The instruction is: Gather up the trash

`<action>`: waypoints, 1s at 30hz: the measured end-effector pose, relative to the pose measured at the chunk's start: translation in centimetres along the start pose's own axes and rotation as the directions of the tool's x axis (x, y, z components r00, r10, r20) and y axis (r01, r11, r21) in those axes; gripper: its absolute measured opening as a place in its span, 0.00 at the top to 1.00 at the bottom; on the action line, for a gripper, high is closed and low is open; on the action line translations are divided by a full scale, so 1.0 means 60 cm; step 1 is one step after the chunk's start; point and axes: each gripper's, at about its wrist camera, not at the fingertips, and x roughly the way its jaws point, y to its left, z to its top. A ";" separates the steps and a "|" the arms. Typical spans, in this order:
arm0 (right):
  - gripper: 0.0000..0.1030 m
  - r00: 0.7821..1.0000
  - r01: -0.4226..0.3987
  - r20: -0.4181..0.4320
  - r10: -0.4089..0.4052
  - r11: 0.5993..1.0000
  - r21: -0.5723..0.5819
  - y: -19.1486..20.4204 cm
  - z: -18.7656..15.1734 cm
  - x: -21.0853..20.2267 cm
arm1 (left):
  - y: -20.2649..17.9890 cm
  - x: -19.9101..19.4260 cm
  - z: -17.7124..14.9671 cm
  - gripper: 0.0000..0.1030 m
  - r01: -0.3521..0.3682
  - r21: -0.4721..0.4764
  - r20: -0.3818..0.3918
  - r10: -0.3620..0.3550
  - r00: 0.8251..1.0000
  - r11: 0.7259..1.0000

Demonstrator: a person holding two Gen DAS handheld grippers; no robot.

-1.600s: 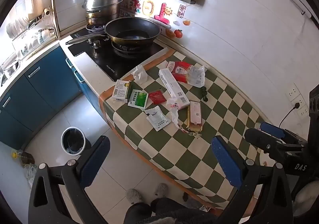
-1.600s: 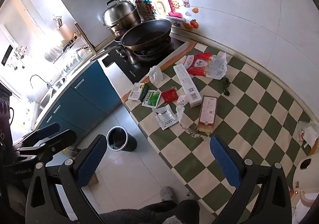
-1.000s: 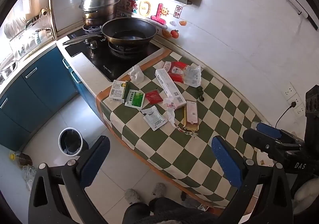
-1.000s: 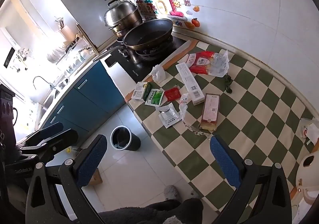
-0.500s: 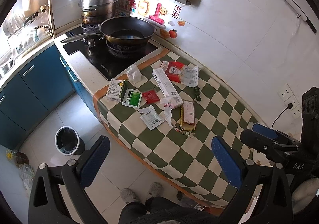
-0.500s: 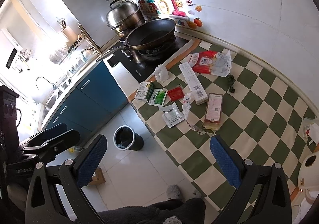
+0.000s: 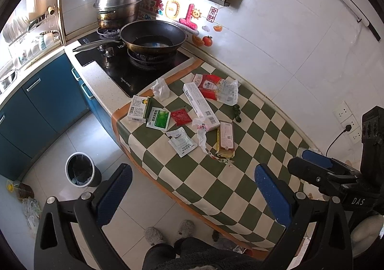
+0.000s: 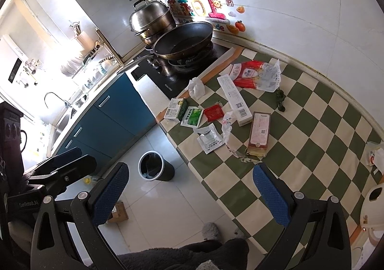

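Trash lies on the green checkered tablecloth: a long white box, a red snack bag, a brown packet, a small red sachet, a green-white sachet, a white medicine box, a white pouch and a crumpled tissue. A grey bin stands on the floor; it also shows in the right wrist view. My left gripper and right gripper are open, empty, held high above the table's near edge.
A stove with a black wok and a steel pot lies beyond the table. Blue cabinets run along the left. A white appliance stands at the table's right end. The person's slippers are on the tiled floor.
Both grippers have drifted slightly back and up, so the table looks a little smaller and farther. Both stay open. Nothing on the table has moved.
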 end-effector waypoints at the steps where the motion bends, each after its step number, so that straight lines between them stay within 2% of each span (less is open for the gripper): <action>1: 0.00 1.000 0.001 0.000 -0.001 1.000 -0.001 -0.002 0.000 0.001 | -0.001 0.000 -0.001 0.00 0.000 0.000 0.000 0.000 1.000 1.000; 9: 0.00 1.000 0.002 0.001 -0.002 1.000 0.000 0.001 0.000 0.002 | -0.017 0.006 0.003 0.00 0.004 -0.001 -0.004 -0.004 1.000 1.000; 10: 0.00 1.000 -0.001 0.000 0.001 1.000 0.000 0.001 0.000 0.002 | -0.002 0.002 -0.002 0.00 0.001 -0.002 0.000 -0.001 1.000 1.000; 30: 0.00 1.000 -0.009 -0.003 0.009 1.000 0.003 0.007 -0.001 0.002 | -0.004 0.003 -0.003 0.00 0.005 -0.007 0.001 -0.005 1.000 1.000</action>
